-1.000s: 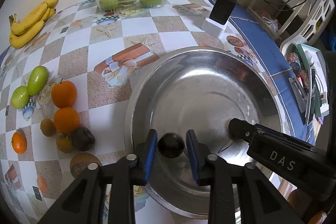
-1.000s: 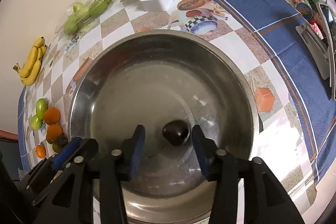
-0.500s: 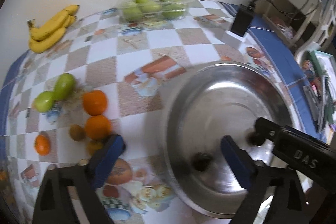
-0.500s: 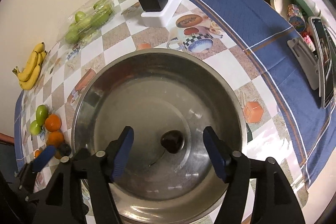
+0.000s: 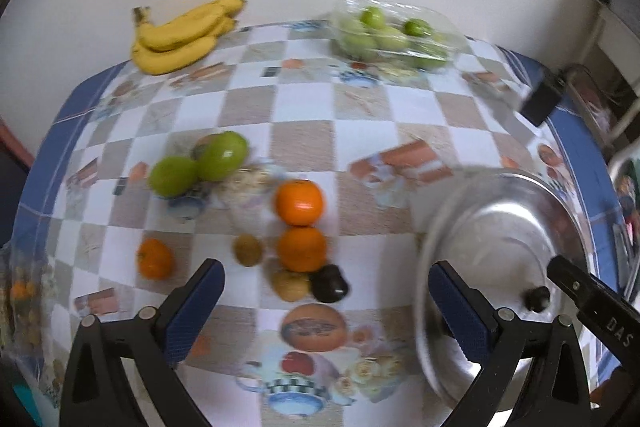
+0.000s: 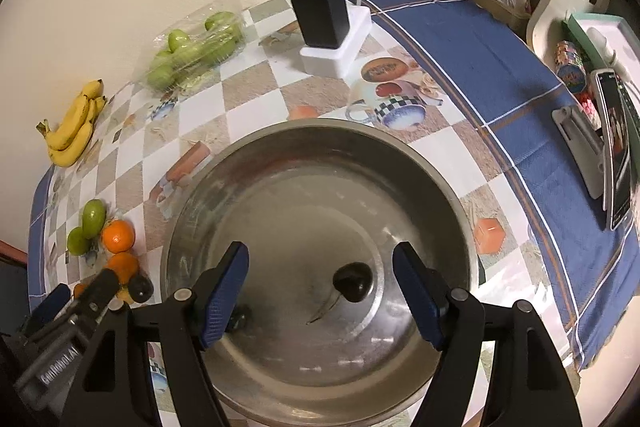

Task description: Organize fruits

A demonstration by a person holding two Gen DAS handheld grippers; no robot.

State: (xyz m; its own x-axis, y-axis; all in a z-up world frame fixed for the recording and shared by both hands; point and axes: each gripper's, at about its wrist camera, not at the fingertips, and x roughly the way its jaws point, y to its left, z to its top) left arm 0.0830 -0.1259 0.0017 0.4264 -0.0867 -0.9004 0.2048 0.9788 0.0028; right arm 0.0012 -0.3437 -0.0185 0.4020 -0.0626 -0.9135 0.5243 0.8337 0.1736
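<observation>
The left gripper (image 5: 326, 303) hangs over the checkered, picture-printed tabletop (image 5: 304, 119) with its blue-padded jaws spread wide and nothing between them. Just beyond its fingertips lies a cluster of loose fruit: two round oranges (image 5: 299, 203) one behind the other, a small brown kiwi (image 5: 248, 249) to their left, another brownish kiwi (image 5: 291, 285) touching a dark purple-black round fruit (image 5: 330, 283) on the near side, and a smaller orange (image 5: 155, 259) apart to the left. Two green mangoes (image 5: 222, 155) rest together farther back on the left. A bunch of yellow bananas (image 5: 182, 35) lies at the far edge by the wall, and a clear plastic pack of green fruits (image 5: 394, 35) sits far right of it.

The large round stainless-steel basin (image 6: 320, 187) stands on the right part of the tabletop. The right gripper (image 6: 320, 291) hovers above it, jaws opening, well apart, pads touching nothing. On the basin floor between and beyond them lies one dark plum-like fruit (image 6: 353, 281); a second small dark fruit (image 6: 240, 319) shows partly behind the left blue pad, near the basin's left wall.

A black power adapter on a white block (image 6: 326, 27) stands behind the basin, beside the blue cloth border.
</observation>
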